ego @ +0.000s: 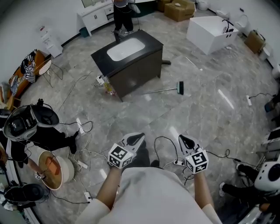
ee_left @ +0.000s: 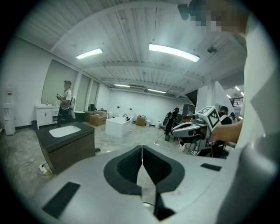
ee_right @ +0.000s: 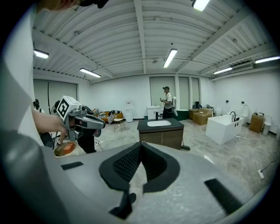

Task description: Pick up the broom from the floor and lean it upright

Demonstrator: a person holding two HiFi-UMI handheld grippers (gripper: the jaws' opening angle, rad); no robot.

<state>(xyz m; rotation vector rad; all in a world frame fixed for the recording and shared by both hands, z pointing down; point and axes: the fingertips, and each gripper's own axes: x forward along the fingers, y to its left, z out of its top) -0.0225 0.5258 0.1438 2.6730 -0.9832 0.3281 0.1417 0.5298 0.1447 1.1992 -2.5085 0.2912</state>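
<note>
The broom [ego: 165, 90] lies flat on the grey tiled floor, its thin pale handle pointing left and its dark green head [ego: 180, 88] to the right, just right of the dark sink cabinet. Both grippers are held close to the person's body, well short of it. My left gripper [ego: 138, 137] is shut and holds nothing; its jaws [ee_left: 141, 151] meet along a line. My right gripper [ego: 184, 139] is also shut and holds nothing, with its jaws [ee_right: 140, 146] closed together. Neither gripper view shows the broom.
A dark cabinet with a white sink [ego: 131, 61] stands mid-room, a person [ego: 122, 15] behind it. A white bathtub [ego: 212, 33] and cardboard boxes [ego: 179, 9] sit at the back. Cables [ego: 164, 144] cross the floor by the feet. Bags, helmets and a round tub [ego: 54, 169] lie at left.
</note>
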